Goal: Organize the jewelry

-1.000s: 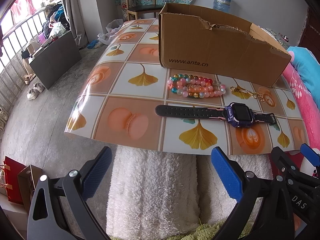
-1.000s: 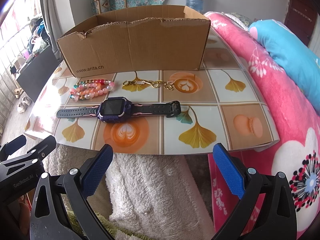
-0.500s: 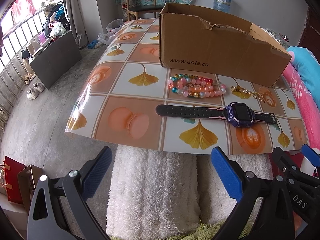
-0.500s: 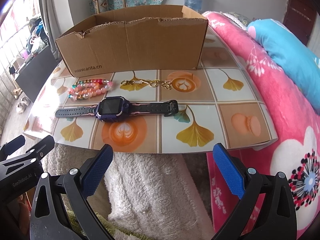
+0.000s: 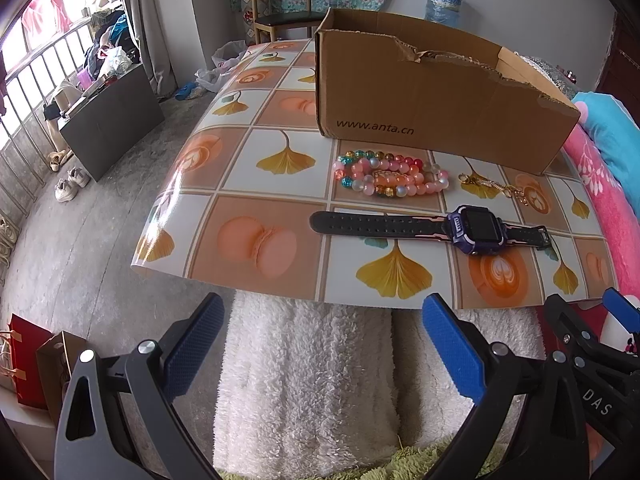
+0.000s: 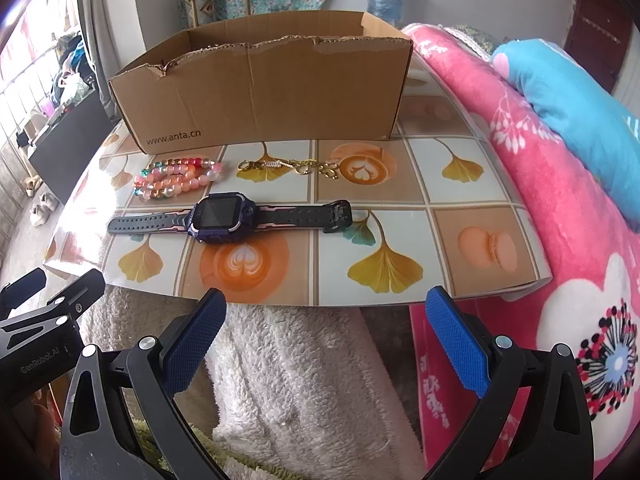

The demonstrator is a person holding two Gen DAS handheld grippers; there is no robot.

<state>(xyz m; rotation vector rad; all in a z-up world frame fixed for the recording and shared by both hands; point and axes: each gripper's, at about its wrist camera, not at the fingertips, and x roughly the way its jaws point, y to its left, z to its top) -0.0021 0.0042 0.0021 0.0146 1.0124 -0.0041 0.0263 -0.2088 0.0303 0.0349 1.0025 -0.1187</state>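
A purple watch (image 5: 476, 226) (image 6: 220, 218) with a black strap lies flat near the front of a patterned mat (image 5: 260, 240) (image 6: 472, 200). Behind it lie a pink bead bracelet (image 5: 390, 178) (image 6: 176, 180) and a gold chain (image 5: 494, 190) (image 6: 288, 166). An open cardboard box (image 5: 432, 104) (image 6: 264, 100) stands behind them. My left gripper (image 5: 320, 340) is open and empty, short of the mat's front edge. My right gripper (image 6: 326, 334) is open and empty, in front of the watch and apart from it.
The mat rests on a white fluffy cover (image 5: 312, 380) (image 6: 300, 380). A pink flowered blanket (image 6: 560, 240) and a blue pillow (image 6: 572, 100) lie to the right. A chair (image 5: 280, 4) and a water bottle (image 5: 444, 2) stand behind the box. Floor and shoes (image 5: 68, 184) lie to the left.
The right gripper has edged slightly closer to the mat, so the watch and box look a little nearer. The left gripper has barely moved. Both stay open.
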